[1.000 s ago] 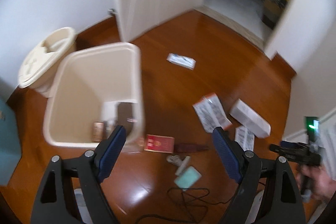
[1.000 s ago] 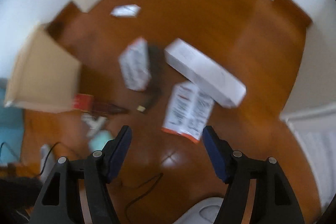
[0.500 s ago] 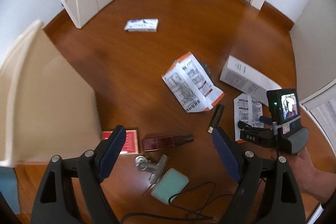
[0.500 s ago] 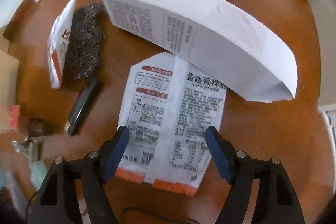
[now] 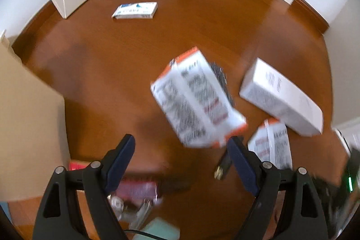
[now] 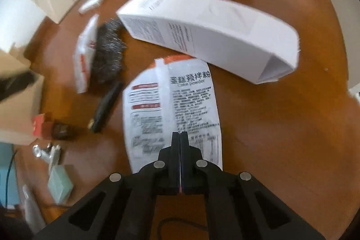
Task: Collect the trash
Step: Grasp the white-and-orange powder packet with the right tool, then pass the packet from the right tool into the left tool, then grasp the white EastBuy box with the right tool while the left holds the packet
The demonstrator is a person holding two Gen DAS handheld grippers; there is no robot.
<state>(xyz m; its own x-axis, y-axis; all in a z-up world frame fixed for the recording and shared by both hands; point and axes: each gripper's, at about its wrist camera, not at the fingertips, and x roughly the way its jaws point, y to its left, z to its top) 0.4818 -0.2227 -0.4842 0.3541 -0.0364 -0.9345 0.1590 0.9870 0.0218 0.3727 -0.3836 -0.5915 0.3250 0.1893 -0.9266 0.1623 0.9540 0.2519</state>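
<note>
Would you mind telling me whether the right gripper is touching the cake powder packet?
Touching. In the right wrist view the right gripper is closed over the near edge of the cake powder packet, pinching it between the fingers.

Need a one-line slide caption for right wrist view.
Right gripper shut on cake powder packet beside long white box.

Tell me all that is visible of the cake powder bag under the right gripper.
The cake powder bag is a flat white pouch, seemingly plastic film, with orange end bands, a back seam and dense black print. It lies on the wooden floor. Its far end reaches the long white box. The right gripper is shut on its near end. A black stick lies beside it.
</note>
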